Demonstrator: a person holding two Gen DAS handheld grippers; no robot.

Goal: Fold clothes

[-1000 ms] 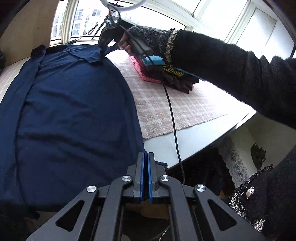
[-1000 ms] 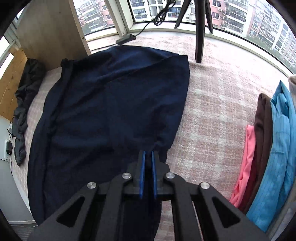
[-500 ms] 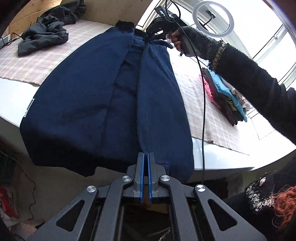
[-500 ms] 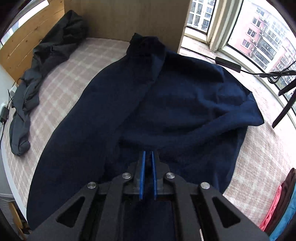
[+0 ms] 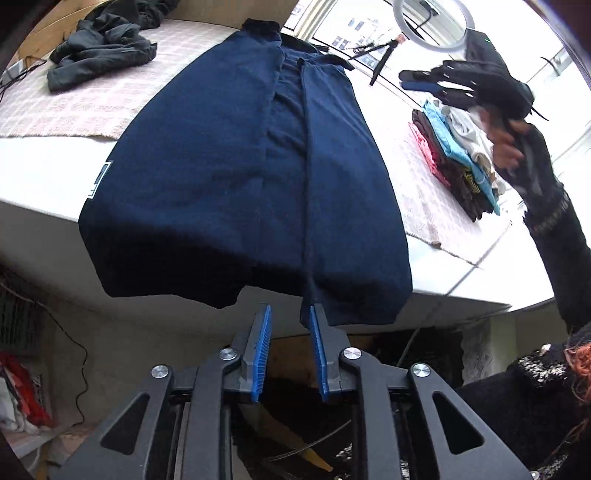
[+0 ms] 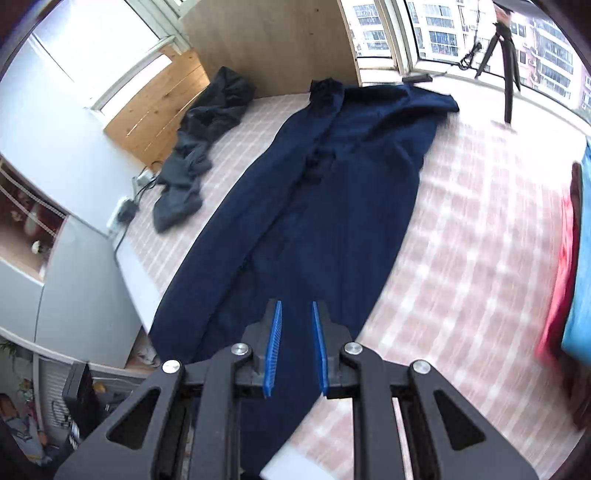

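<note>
A navy blue garment [image 5: 236,177] lies lengthwise on the table with both sides folded in to the middle; its lower hem hangs over the near table edge. It also shows in the right wrist view [image 6: 332,206]. My left gripper [image 5: 290,317] is open just below the hanging hem, with nothing between the pads. My right gripper [image 6: 297,314] is open above the garment and empty; in the left wrist view it [image 5: 417,79] is lifted over the stack of folded clothes.
A stack of folded clothes [image 5: 458,155] sits on the pink checked cloth [image 5: 417,192] at the right. A dark grey garment [image 5: 103,44] lies crumpled at the far left. A ring light [image 5: 432,22] and a tripod [image 6: 508,62] stand by the window.
Both grippers have opened and let go of the navy garment. The right gripper has lifted away toward the folded stack. The garment's right side now lies folded over the middle.
</note>
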